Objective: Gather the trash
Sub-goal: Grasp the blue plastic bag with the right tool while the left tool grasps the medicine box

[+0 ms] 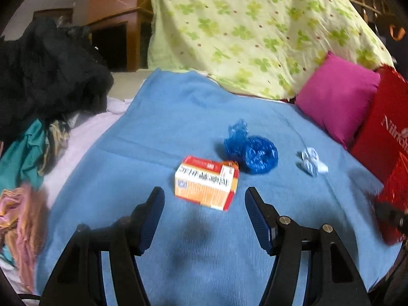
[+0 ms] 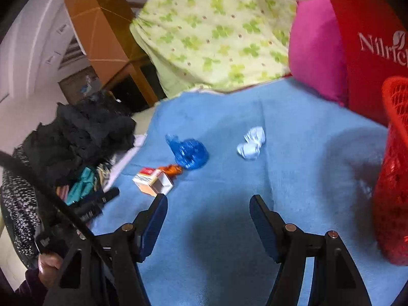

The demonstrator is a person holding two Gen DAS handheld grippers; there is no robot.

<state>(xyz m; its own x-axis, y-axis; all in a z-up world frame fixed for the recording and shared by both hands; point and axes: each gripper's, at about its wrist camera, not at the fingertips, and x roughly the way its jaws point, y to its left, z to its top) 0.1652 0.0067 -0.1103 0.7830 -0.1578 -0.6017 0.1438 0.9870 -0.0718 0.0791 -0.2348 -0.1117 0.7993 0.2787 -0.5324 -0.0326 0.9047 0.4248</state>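
On the blue knitted blanket (image 1: 158, 127), an orange-and-white cardboard box (image 1: 207, 182) lies near the middle, just ahead of the left gripper (image 1: 204, 199), whose jaws stand wide and empty. A crumpled blue plastic bag (image 1: 251, 150) lies just behind the box, a crumpled white paper wad (image 2: 251, 143) toward the red mesh basket (image 2: 394, 178) at the blanket's right edge. The right gripper (image 2: 208, 205) hangs wide, holding nothing.

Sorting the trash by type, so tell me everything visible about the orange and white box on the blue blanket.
The small carton looks like thin cardboard, white-faced with dark print, orange and red bands. It lies flat on the blue blanket. The right wrist view shows one end open and hollow. Nothing grips it; a crumpled blue plastic bag lies just beyond.
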